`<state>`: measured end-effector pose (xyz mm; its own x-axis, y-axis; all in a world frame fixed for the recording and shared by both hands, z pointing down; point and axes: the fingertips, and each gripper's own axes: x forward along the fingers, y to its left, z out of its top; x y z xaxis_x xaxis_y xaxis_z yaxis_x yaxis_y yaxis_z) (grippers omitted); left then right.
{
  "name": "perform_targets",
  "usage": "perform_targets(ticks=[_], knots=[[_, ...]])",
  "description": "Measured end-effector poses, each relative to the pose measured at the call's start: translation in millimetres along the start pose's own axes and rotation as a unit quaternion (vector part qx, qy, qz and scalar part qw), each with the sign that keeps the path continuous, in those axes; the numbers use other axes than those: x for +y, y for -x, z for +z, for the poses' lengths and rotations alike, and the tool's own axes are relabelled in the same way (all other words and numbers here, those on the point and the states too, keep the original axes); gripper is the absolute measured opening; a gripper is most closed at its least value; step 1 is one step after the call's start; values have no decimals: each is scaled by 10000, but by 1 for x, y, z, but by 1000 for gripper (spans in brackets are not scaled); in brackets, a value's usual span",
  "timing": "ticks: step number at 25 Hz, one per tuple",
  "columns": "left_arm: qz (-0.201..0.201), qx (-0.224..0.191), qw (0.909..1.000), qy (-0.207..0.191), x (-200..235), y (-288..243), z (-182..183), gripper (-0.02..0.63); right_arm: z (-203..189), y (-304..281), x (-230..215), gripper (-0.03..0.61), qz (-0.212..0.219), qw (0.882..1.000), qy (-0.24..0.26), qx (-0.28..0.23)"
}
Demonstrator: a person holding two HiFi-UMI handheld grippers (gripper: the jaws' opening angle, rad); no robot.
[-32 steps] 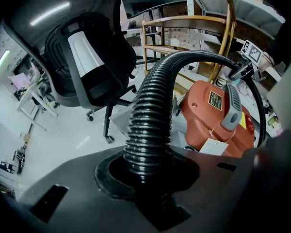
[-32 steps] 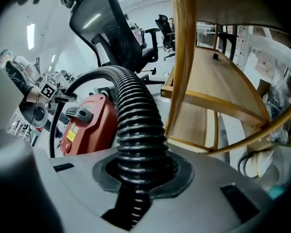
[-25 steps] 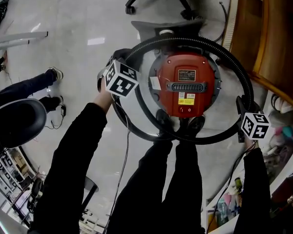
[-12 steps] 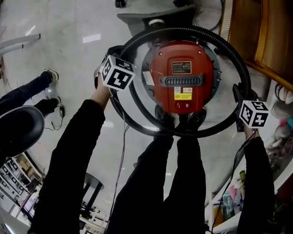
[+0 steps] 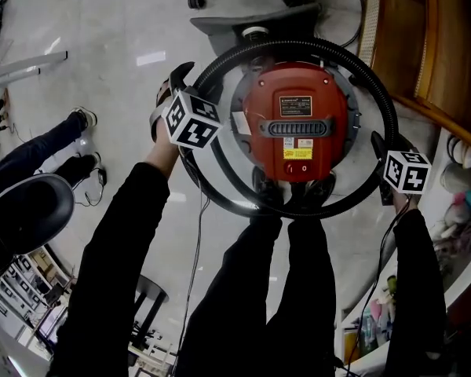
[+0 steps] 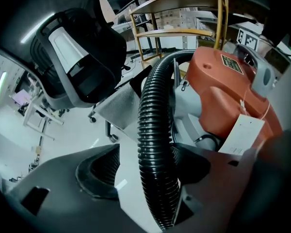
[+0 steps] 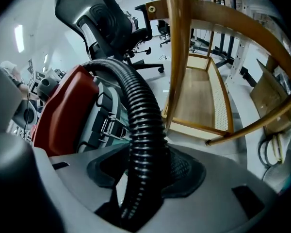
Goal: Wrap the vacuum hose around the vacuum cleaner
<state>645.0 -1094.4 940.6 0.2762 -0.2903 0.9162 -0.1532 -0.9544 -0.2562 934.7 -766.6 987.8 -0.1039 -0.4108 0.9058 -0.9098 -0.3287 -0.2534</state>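
Pale floor (image 5: 125, 22) bears a round red vacuum cleaner (image 5: 294, 124), ringed by a black ribbed hose (image 5: 379, 93). Left gripper (image 6: 143, 171) and right gripper (image 7: 145, 171) jaws have just opened, with the hose loose between them.

Open floor (image 5: 118, 22) lies left of the vacuum cleaner (image 5: 298, 124); a wooden frame (image 5: 408, 38) crowds its right, an office chair (image 5: 195, 1) stands beyond it, the person's legs (image 5: 290, 289) close behind.

- Counted one red vacuum cleaner (image 5: 298, 100).
- Counted one black ribbed hose (image 6: 155, 130).
- Counted two grippers: left gripper (image 6: 145, 171), right gripper (image 7: 145, 171).
- Counted one white paper tag (image 6: 242, 135).
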Motion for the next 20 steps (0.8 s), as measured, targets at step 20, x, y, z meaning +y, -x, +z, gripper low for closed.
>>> perform_targets(ticks=[20], knots=[[269,576,9717,2276,-87,131,-114,324,-2,89,33,310,-6,9996,-199,-187]])
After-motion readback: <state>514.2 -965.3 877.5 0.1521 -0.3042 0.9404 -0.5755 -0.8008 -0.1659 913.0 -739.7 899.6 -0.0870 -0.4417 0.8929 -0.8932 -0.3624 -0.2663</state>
